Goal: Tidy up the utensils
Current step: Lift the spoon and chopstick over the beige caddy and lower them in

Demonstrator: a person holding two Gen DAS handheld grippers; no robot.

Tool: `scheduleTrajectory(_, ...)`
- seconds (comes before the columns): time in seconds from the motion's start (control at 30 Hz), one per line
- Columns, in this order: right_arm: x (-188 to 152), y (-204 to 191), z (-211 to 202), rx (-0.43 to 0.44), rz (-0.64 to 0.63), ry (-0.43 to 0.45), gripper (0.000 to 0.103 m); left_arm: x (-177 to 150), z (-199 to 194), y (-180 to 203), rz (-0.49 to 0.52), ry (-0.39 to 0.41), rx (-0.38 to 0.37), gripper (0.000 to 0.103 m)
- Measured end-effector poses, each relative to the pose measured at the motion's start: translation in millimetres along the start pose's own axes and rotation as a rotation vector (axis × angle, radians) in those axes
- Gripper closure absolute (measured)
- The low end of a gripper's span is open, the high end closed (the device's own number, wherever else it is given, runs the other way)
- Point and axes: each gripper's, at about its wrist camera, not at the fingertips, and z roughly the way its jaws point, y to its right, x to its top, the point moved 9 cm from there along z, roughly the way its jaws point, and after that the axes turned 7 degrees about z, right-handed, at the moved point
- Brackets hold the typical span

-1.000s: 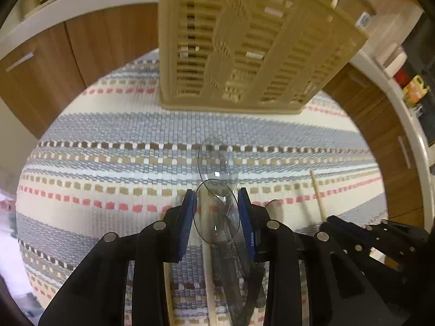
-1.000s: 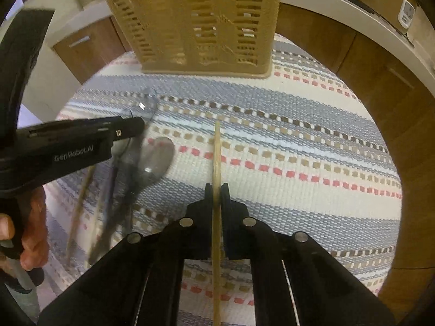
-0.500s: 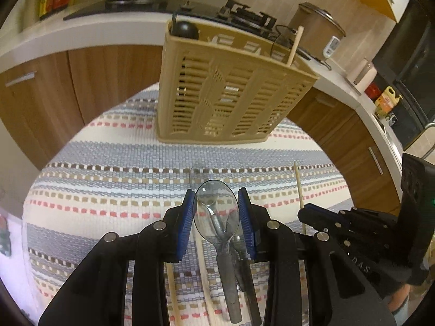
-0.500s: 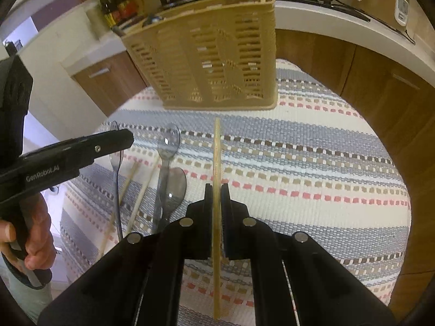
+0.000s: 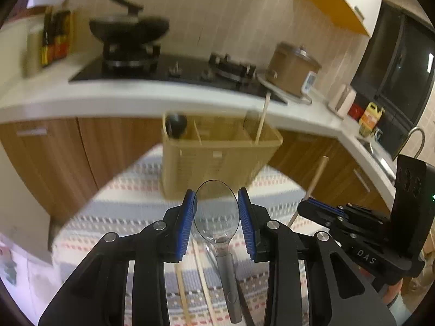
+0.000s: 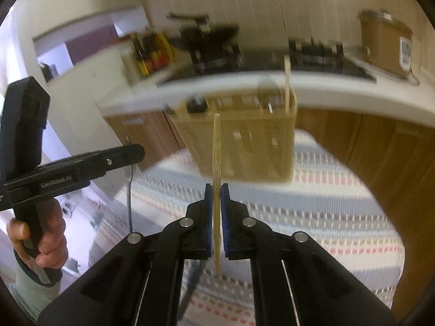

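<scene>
Utensils are up in the air now: the clear plastic spoon [image 5: 216,212] sits bowl-forward between the blue pads of the left gripper [image 5: 216,218], pinched by its sides and lifted off the striped mat [image 5: 130,212]. Over on the other side, the right gripper [image 6: 216,217] has its pads pressed tight on a wooden chopstick [image 6: 216,168], which stands nearly upright and pokes out above and below the grip.

Ahead of both, the tan slatted caddy [image 5: 217,160] stands at the far edge of the mat, open top showing its dividers. One chopstick [image 5: 261,119] already leans in its right compartment, a dark round-ended utensil [image 5: 176,124] in the left; the middle slots look free. More chopsticks [image 5: 202,282] lie on the mat below the left gripper. Behind the caddy runs the white counter edge [image 5: 108,95] with wood cabinets under it, so there's open air above the caddy.

Readable writing: "GenRobot.AI" on the left tool's body [image 6: 55,183] in the right view, "DAS" on the right tool [image 5: 365,256] in the left view.

Compared with a second ago, both grippers have risen: the caddy's open top is now visible where only its side showed, and the spoon has left the mat. Both views are blurred.
</scene>
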Motion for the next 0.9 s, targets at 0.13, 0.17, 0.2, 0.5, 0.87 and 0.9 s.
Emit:
scheduleTrajectory(0.13, 35, -12, -18, 0.019, -0.004, 0.105, 0.099, 32, -23, -4, 0.004, 0.087, 0.011, 0.073)
scheduleTrajectory(0.17, 43, -14, -20, 0.026, -0.003, 0.119, 0.099, 43, -29, -5, 0.011, 0.112, 0.017, 0.073)
scheduleTrajectory(0.2, 54, -17, -22, 0.033, -0.004, 0.132, 0.099, 53, -34, -5, 0.020, 0.136, 0.024, 0.073)
scheduleTrajectory(0.5, 114, -22, -31, -0.016, -0.026, 0.181, 0.099, 126, -46, -7, 0.071, 0.284, 0.072, 0.073)
scheduleTrajectory(0.87, 171, 8, -18, -0.149, -0.045, 0.268, 0.099, 174, -27, -9, 0.148, 0.458, 0.159, 0.072)
scheduleTrajectory(0.9, 173, 12, -15, -0.157, -0.041, 0.265, 0.099, 175, -24, -9, 0.152, 0.477, 0.161, 0.072)
